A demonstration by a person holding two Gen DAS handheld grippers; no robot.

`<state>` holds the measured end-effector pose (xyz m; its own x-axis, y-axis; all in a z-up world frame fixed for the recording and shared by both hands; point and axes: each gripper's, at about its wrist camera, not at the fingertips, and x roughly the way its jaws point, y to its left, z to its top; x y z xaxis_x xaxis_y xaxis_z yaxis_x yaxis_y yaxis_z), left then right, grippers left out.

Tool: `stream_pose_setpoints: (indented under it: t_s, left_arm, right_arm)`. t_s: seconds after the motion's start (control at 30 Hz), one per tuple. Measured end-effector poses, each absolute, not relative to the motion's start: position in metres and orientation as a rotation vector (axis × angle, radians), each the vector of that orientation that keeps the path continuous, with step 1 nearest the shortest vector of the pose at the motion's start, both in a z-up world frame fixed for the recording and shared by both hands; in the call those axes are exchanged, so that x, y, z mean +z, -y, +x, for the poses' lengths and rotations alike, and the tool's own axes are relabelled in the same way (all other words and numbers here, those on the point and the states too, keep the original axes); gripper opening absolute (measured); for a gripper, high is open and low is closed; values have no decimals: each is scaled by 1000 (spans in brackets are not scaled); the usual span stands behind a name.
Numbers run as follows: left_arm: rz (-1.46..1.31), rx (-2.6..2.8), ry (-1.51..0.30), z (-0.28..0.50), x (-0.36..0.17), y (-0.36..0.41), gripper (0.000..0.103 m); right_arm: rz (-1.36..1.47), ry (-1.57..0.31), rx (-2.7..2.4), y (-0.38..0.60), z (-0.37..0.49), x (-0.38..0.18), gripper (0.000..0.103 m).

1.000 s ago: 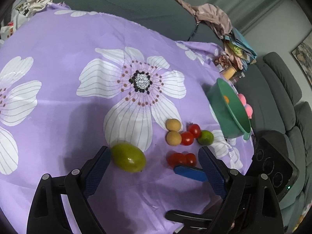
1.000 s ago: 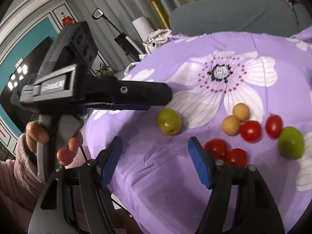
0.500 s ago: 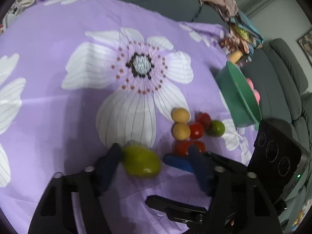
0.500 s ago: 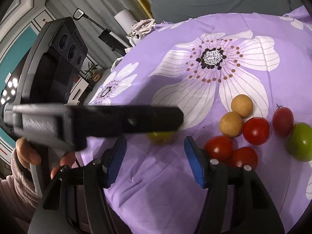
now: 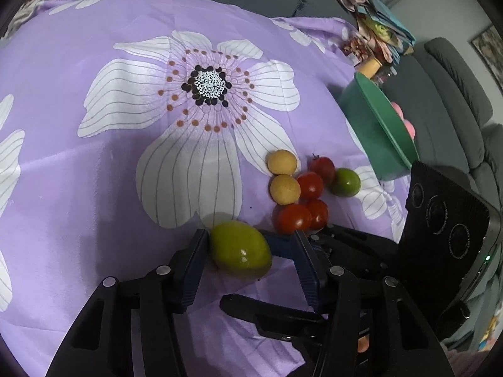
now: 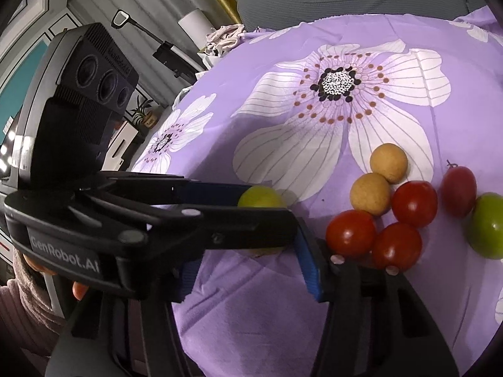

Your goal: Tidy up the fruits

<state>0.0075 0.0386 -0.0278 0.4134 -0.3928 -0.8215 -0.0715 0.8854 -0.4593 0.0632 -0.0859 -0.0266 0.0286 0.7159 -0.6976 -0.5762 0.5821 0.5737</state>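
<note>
Left wrist cam first: my left gripper (image 5: 251, 248) has its jaws around the big green fruit (image 5: 240, 249) lying on the purple flowered cloth (image 5: 94, 172). They've just been closing in; the left pad touches the fruit, while on the other side a blue finger (image 5: 279, 246) of my right gripper sits between the fruit and my pad. Just beyond and right of that fruit sit four red tomatoes (image 5: 294, 218), two tan round fruits (image 5: 284, 189) and a small green fruit (image 5: 345, 182). The green bowl (image 5: 374, 138) is further right, tilted.

Right wrist cam: the right gripper (image 6: 248, 267) has its jaws half-narrowed, also just closing, with nothing visibly pinched. The left gripper's body crosses in front and covers most of the big green fruit (image 6: 262, 196).
</note>
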Motion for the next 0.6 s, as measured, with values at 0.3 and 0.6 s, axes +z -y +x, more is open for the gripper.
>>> stream_pose_setpoints:
  t_s: [0.3,0.6]
  left_arm:
    - [-388,-173,-1127,5,-30,-34,42]
    - [-383,-174,-1109,2,-28,-34,40]
  right_arm:
    - [96,-1146,989,87,61,-28,36]
    - [90,-1118,990,89,61,-29,35]
